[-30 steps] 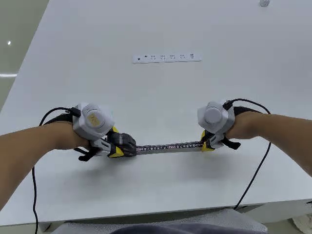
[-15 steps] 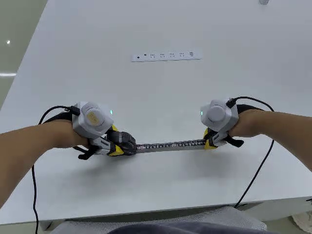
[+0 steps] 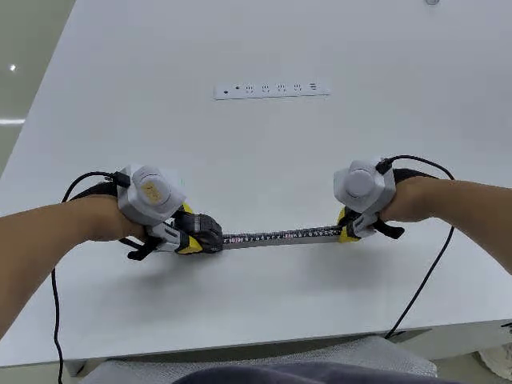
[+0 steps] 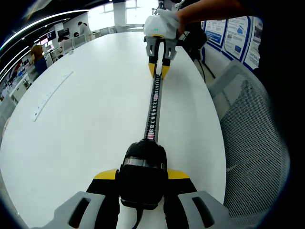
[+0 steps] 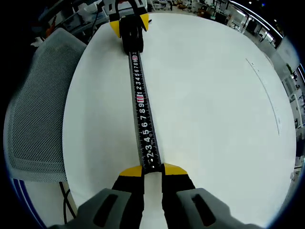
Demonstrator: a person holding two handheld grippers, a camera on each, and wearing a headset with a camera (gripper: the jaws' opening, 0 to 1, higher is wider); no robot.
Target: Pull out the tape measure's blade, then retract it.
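Nearest to me, just inside the near edge of the table [image 3: 264,160], my left gripper [image 4: 142,175] is closed around the black case [image 4: 143,157], one jaw on each side of it, and the case seems to rest on the table top. From its mouth the blade [image 5: 140,100] runs out straight and low over the table to my right gripper [image 5: 151,171], which is narrow and pinches the blade at its very tip. I judge the pull-out to be well advanced, so the dangers concern mostly the way back. The first is the grip on the tip: only a little of the blade lies between the jaws, and if it slips out the spring would throw the blade back into the case with a hard snap. The second is my own release: opening the right gripper at this span would do the same, so I think it should travel toward the case with the blade in it. The third is a kink, if the two grippers leave one line or one of them rolls. The rounded case may also turn in the left jaws under a stronger pull. The cable [image 3: 420,288] over the table edge could catch. The power strip [image 3: 272,88] lies well apart, farther back.
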